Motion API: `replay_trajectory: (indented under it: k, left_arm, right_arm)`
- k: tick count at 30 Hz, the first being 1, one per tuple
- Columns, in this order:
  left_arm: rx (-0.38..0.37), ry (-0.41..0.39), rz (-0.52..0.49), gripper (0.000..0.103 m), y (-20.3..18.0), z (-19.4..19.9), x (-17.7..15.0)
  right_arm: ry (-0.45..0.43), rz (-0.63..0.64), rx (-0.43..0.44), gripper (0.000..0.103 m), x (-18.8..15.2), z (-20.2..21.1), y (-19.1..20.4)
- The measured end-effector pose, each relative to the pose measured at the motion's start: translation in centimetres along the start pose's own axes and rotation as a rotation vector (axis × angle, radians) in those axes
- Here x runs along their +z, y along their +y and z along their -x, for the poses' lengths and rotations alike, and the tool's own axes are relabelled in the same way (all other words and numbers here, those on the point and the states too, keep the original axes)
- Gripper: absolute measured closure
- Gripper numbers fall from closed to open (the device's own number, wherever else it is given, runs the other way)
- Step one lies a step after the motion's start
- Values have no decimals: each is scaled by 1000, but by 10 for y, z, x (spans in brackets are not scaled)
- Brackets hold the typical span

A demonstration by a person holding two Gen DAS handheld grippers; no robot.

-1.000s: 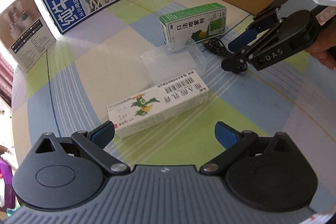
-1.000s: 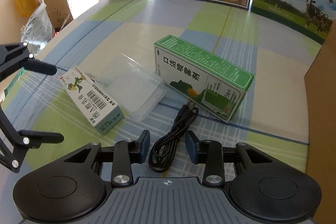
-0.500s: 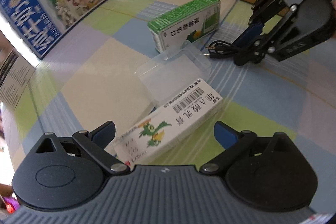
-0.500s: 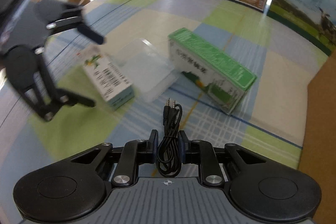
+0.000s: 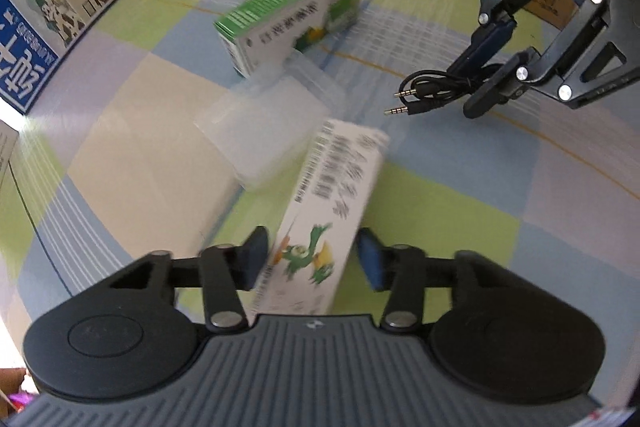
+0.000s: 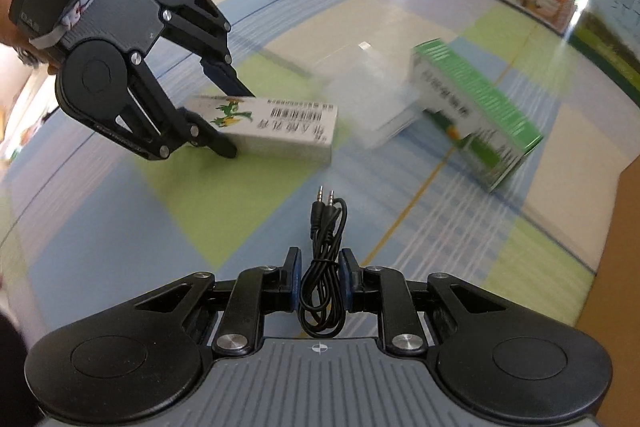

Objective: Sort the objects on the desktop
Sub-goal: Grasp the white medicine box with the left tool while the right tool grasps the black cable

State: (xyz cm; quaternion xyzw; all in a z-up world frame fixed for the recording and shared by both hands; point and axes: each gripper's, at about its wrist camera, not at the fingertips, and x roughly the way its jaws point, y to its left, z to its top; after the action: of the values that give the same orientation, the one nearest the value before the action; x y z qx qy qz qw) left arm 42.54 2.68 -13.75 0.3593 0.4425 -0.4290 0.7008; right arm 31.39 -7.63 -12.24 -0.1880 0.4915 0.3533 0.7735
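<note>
Slippage threatens: your right gripper [image 6: 320,285] pinches only the audio cable's [image 6: 323,267] loops; your left gripper [image 5: 310,257] straddles the white carton [image 5: 332,203], grip unclear, crowding the clear plastic case [image 5: 268,123].

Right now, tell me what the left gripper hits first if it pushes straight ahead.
The left gripper already straddles the white medicine box, so the box comes first. Beyond it, probably the clear plastic case; blur makes depth uncertain.

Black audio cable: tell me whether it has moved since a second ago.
Yes. The black audio cable, which lay on the cloth right by the green box, now hangs clamped in the right tongs, pulled back and clear of that box.
</note>
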Motion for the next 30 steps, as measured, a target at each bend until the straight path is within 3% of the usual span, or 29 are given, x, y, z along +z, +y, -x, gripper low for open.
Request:
replay_trajectory:
  k: [5, 13, 17, 22, 30]
  left_arm:
    - [4, 55, 81, 69, -42, 13, -14]
    - [-36, 44, 221, 69, -120, 38, -43]
    - [-23, 20, 283, 67, -126, 44, -46]
    - [1, -11, 320, 57, -134, 48, -43]
    - [38, -44, 343, 56, -138, 44, -38]
  right_arm:
    - [35, 0, 27, 87, -26, 12, 20]
    - [33, -125, 36, 87, -60, 27, 37]
    - [21, -183, 6, 86, -72, 32, 41]
    - [-8, -211, -23, 85, -85, 34, 47]
    - [-92, -210, -87, 84, -97, 34, 61]
